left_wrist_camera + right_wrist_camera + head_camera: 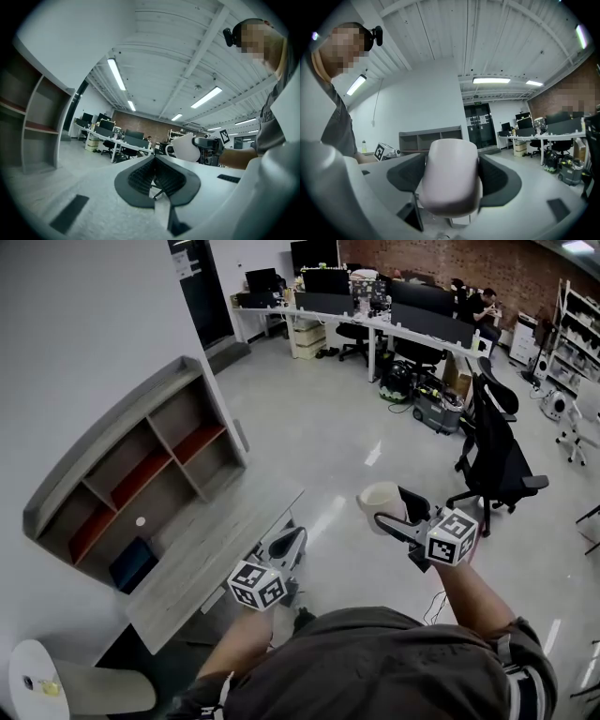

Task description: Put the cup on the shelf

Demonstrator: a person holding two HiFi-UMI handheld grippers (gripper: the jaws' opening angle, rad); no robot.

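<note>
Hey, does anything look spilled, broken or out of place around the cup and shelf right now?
Nothing stands out. The cup sits gripped between the right gripper's jaws, whole, with no spill visible. The shelf stands on the desk, undamaged.

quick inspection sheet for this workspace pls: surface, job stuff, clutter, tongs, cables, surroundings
surface: grey desk against the white wall, to the person's left.
job's things: cup held in the air to the right of the desk, not yet on the shelf, which stands on the desk.
clutter: blue box at the shelf's base; small white disc in a lower compartment.
grippers: left tongs shut with nothing between them; right tongs closed on the cup's sides.
cables: what looks like a loose cable on the floor by the far desks.
surroundings: black office chair, far desks with monitors, a seated person.
</note>
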